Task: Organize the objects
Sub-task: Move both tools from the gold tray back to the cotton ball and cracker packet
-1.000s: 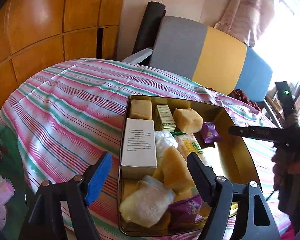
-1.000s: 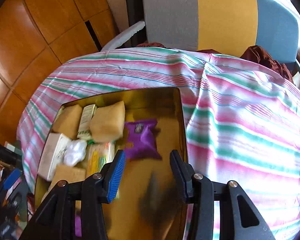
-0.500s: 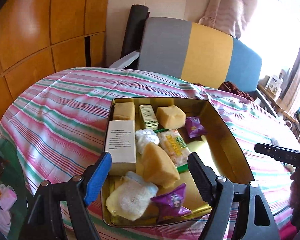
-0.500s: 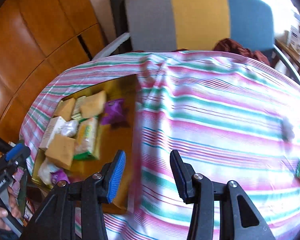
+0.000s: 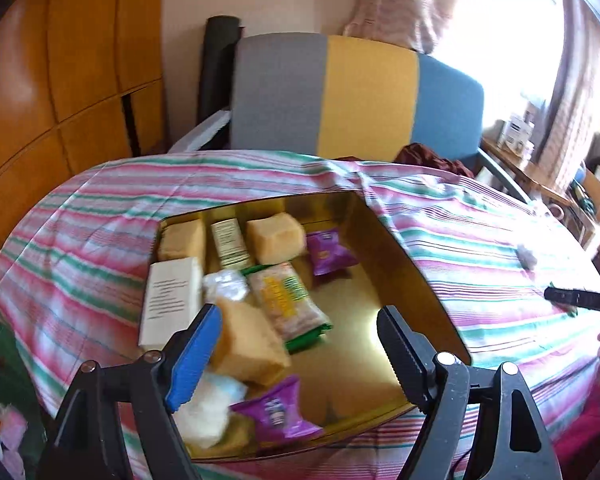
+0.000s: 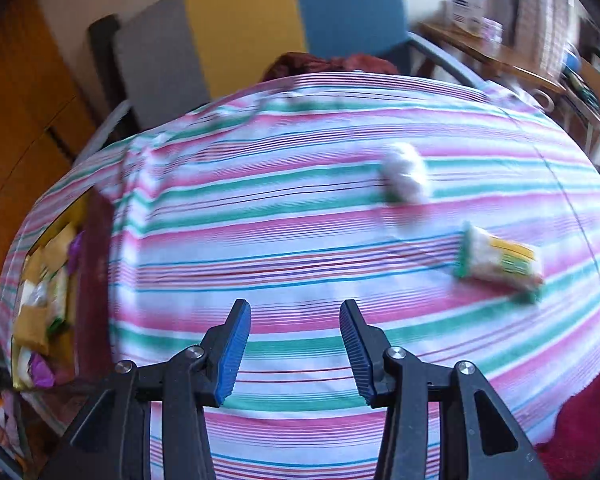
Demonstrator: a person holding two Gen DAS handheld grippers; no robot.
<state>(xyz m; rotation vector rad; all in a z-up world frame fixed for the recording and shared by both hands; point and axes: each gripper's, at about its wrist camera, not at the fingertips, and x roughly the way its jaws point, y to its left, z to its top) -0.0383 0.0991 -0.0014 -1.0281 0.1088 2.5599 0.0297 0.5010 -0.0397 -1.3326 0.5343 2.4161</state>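
Note:
A gold tin tray [image 5: 412, 272] lies on the striped tablecloth and holds several items: a white box [image 5: 172, 300], yellow sponges [image 5: 276, 236], purple packets [image 5: 328, 250] and a green-edged snack pack [image 5: 284, 300]. My left gripper [image 5: 296, 356] is open and empty above the tray's near end. My right gripper [image 6: 294, 352] is open and empty over bare cloth. Ahead of it lie a white wad [image 6: 406, 176] and a yellow-green snack pack [image 6: 500, 260]. The tray [image 6: 96, 264] shows at the far left of the right wrist view.
A grey, yellow and blue chair [image 5: 356, 96] stands behind the table. Wooden panels [image 5: 60, 60] line the left wall. A cluttered shelf [image 5: 540, 168] stands at the right. The right gripper's tip [image 5: 572, 296] shows at the left wrist view's right edge.
My right gripper has swung right, away from the tray to the cloth with the wad and snack pack. My left gripper has pulled back slightly. Both stay open.

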